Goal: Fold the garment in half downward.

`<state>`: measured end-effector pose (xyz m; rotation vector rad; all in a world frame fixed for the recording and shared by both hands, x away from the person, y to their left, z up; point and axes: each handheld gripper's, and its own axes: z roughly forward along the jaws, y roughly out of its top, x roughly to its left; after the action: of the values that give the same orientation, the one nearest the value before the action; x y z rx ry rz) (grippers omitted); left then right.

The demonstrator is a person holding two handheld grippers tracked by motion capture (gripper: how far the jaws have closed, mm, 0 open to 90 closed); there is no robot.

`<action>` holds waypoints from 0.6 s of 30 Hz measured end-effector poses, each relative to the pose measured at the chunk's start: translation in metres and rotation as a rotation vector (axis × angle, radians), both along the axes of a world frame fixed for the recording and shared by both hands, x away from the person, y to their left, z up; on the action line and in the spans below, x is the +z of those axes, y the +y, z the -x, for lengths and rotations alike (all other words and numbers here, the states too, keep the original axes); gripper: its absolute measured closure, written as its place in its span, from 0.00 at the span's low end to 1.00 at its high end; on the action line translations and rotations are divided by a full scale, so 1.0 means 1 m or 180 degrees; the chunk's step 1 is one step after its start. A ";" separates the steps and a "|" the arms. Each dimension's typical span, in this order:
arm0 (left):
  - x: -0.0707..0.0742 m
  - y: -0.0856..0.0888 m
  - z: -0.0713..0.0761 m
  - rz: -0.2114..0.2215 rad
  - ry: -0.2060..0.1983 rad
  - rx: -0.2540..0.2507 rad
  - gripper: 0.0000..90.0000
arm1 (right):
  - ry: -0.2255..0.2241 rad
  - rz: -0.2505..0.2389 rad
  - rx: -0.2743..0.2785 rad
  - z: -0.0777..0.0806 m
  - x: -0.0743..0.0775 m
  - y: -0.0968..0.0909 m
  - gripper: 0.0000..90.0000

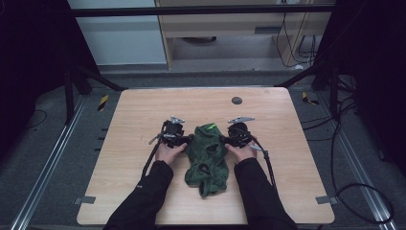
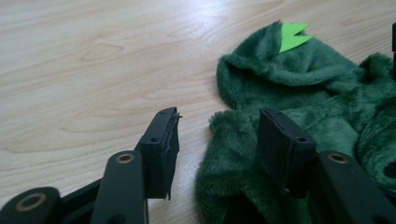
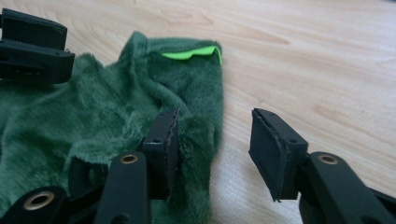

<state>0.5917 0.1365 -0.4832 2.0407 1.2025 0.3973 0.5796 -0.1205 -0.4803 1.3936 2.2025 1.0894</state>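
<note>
A dark green fleecy garment (image 1: 208, 153) lies crumpled in the middle of the wooden table (image 1: 143, 105), with a bright green tag (image 1: 209, 127) at its far end. My left gripper (image 1: 189, 140) sits low at the garment's left edge. In the left gripper view the garment (image 2: 299, 88) has its fuzzy edge in the gap of the left gripper (image 2: 219, 135), and the pads stand apart. My right gripper (image 1: 223, 139) is at the right edge. In the right gripper view one jaw of the right gripper (image 3: 215, 135) rests over the garment (image 3: 107, 112) and the other stands over bare wood.
A small dark round disc (image 1: 236, 100) sits on the table's far side. Black cables (image 1: 344, 191) trail over the floor at the right. Metal rails (image 1: 48, 167) run along both sides of the table. The left gripper (image 3: 32, 46) appears at the top left of the right gripper view.
</note>
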 end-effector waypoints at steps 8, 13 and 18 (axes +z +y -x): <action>-0.007 0.000 -0.002 0.0019 0.0126 -0.0002 0.66 | 0.0096 0.0035 0.0045 -0.002 -0.006 0.002 0.66; -0.009 -0.002 -0.001 0.0021 0.0166 -0.0051 0.77 | 0.0197 0.0018 0.0066 -0.003 -0.010 0.003 0.72; -0.010 -0.005 0.000 0.0002 0.0171 -0.0078 0.87 | 0.0245 0.0004 0.0090 -0.003 -0.011 0.004 0.80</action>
<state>0.5916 0.1319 -0.4928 2.0754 1.2081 0.3322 0.5822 -0.1162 -0.4917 1.4309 2.2826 1.0606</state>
